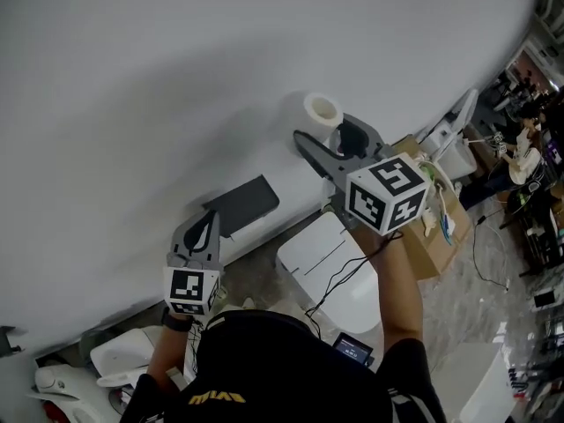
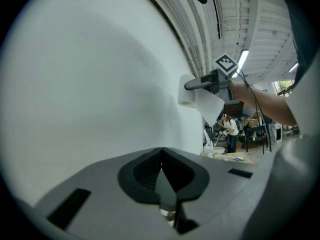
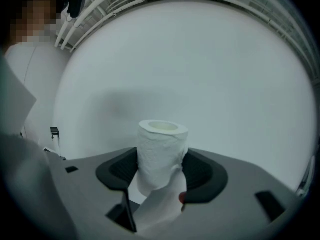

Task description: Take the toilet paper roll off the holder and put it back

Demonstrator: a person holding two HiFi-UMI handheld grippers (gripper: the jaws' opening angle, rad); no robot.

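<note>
Right up close, my right gripper [image 3: 161, 156] is clamped on the toilet paper roll [image 3: 162, 133], with the pads pressing its sides. The roll stands upright, and a loose tail [image 3: 159, 204] of paper hangs below it. It sits just off the white wall [image 1: 176, 77]. No view shows me a holder around it, so I judge the taking-off done and the putting-back left. My left gripper [image 2: 161, 151] has its fingers together on nothing, lower along the wall and well apart from the roll. The wall itself is bare, leaving open room along it. Out from the wall, a toilet lid [image 1: 322, 254] and a cardboard box [image 1: 445, 236] crowd the space below, so I'd keep my moves high.
</note>
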